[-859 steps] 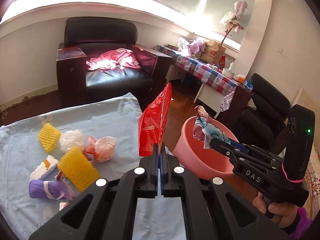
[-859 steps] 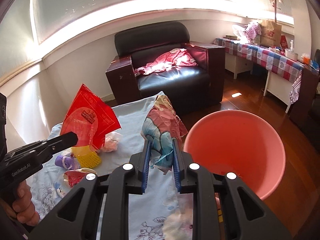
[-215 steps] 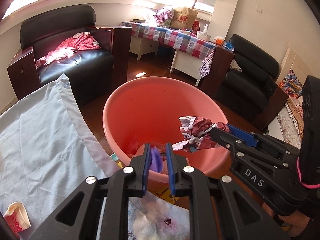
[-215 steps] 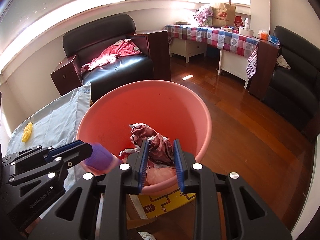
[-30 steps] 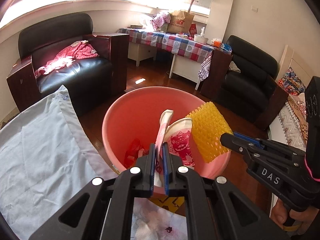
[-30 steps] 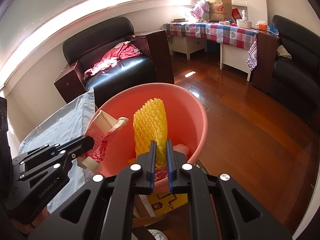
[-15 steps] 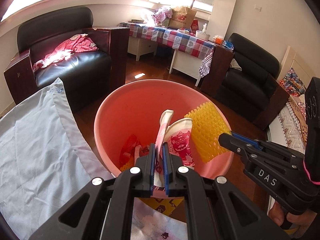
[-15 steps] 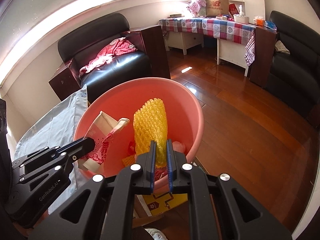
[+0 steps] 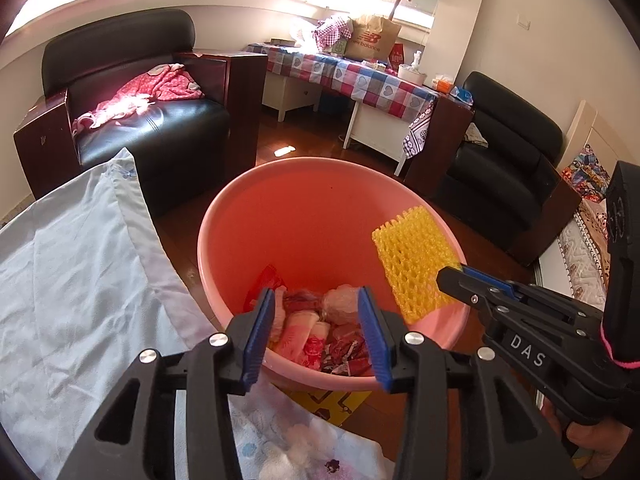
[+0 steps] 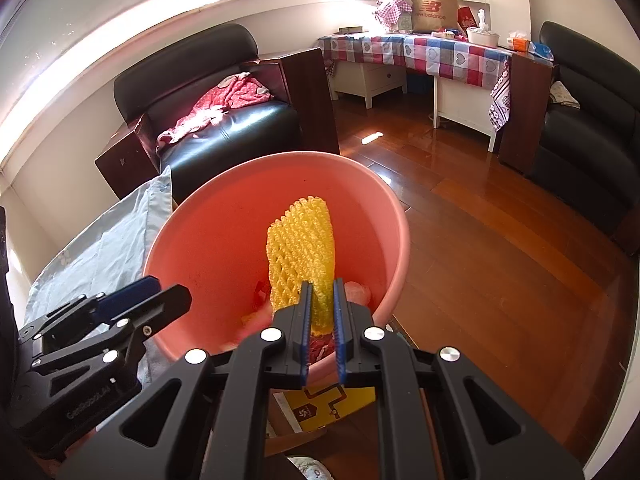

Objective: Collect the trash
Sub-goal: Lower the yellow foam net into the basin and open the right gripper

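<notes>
A pink plastic basin stands beside the cloth-covered table and holds several wrappers and crumpled bits of trash. My left gripper hangs over the basin's near rim; its jaws are opening and nothing is between them. A pink-and-white paper cup lies on the trash below it. My right gripper is shut on a yellow foam fruit net, which stands up over the basin's inside.
A pale blue cloth covers the table at the left. A yellow box lies under the basin. Behind are a black armchair with red cloth, a checked table, a black sofa and wooden floor.
My left gripper has opened and let go of the pink-and-white paper cup, which now lies in the basin. The right gripper still holds the yellow net in about the same place.
</notes>
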Tool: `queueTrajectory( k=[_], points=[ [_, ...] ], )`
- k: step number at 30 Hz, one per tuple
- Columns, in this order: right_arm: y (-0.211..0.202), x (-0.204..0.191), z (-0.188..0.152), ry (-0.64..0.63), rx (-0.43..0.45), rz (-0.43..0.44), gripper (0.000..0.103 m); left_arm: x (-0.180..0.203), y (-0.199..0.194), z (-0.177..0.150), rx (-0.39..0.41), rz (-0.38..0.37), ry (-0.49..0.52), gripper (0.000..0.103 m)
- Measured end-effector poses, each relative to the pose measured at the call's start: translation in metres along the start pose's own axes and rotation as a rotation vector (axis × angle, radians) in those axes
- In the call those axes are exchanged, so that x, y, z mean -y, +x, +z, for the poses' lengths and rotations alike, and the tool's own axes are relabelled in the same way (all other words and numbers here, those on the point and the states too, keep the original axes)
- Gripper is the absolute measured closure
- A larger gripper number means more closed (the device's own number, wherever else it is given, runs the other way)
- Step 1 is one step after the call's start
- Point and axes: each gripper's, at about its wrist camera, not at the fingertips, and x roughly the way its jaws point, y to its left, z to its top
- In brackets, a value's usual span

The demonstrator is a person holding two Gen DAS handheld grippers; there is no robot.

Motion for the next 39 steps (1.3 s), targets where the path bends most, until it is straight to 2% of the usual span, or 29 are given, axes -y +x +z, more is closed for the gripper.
queueTrajectory(
  k=[39],
  points=[
    [0.001, -0.004, 0.006, -0.021, -0.005, -0.001, 0.093, -0.001, -0.019, -0.013, 0.009, 0.024, -0.020, 0.054]
  ],
)
